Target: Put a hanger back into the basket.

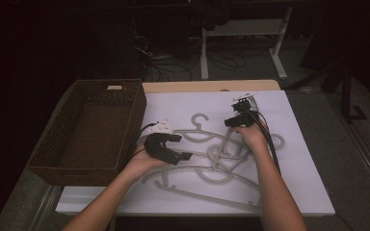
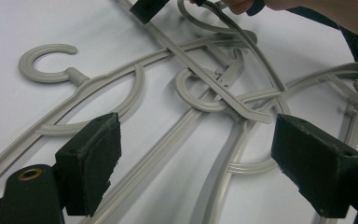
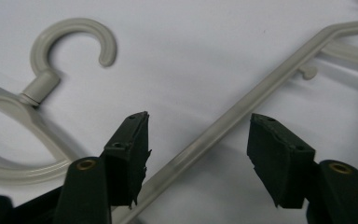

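Observation:
Several grey plastic hangers [image 1: 221, 159] lie tangled on the white table cover. My left gripper [image 1: 180, 147] hovers open over the left side of the pile. In the left gripper view its pads [image 2: 91, 163] stand wide apart above crossing hanger arms [image 2: 200, 100], holding nothing. My right gripper [image 1: 235, 113] is at the far side of the pile, also open. In the right gripper view a straight hanger bar [image 3: 242, 107] runs diagonally between the open jaws without being clamped. A hanger hook [image 3: 70, 37] lies to the upper left of them.
A dark wicker basket [image 1: 67, 139] stands on the table's left, empty inside. The white cover [image 1: 298, 159] reaches to the right and front edges. Beyond the table are a white desk frame [image 1: 204, 53] and cables on the floor.

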`<state>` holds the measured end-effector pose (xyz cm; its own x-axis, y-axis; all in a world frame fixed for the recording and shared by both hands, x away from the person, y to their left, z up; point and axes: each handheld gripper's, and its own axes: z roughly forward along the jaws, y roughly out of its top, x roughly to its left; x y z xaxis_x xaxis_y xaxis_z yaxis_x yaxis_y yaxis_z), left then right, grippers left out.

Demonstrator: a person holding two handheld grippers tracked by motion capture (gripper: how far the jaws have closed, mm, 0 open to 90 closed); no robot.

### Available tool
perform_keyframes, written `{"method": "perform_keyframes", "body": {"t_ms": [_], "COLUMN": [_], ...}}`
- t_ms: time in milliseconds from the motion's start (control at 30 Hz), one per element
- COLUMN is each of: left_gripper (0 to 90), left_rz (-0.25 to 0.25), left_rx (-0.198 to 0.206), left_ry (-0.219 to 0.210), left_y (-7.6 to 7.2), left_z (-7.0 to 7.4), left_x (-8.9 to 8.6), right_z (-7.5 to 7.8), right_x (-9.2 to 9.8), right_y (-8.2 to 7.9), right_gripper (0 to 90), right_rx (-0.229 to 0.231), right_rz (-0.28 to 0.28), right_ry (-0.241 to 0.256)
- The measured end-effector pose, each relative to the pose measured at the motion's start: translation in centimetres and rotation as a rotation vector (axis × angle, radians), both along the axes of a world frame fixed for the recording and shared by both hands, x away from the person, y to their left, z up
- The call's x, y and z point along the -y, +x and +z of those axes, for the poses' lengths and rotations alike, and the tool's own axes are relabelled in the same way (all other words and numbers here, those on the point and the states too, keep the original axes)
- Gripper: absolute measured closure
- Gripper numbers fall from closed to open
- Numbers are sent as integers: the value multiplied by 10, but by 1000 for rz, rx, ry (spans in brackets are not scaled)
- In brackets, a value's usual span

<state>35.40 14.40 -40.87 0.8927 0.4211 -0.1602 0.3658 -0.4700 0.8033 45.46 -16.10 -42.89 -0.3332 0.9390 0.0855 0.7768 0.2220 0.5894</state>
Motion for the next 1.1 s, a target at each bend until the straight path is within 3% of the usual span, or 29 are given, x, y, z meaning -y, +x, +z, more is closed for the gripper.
{"method": "perform_keyframes", "body": {"t_ms": [333, 600, 1100], "left_gripper": [163, 164, 169], "left_rz": [0, 2, 5], "left_rx": [-2, -5, -7], "left_ry": [5, 10, 7], "left_y": [-1, 0, 0], "left_z": [-1, -2, -2], "left_x": [3, 3, 4], "right_z": [-11, -12, -11], "right_x": [-3, -5, -5], "right_y": [4, 7, 10], "right_gripper": [490, 443, 628], "right_rx": [-50, -96, -123], "right_rz": [-6, -8, -23], "right_ry": [-28, -22, -60]}}
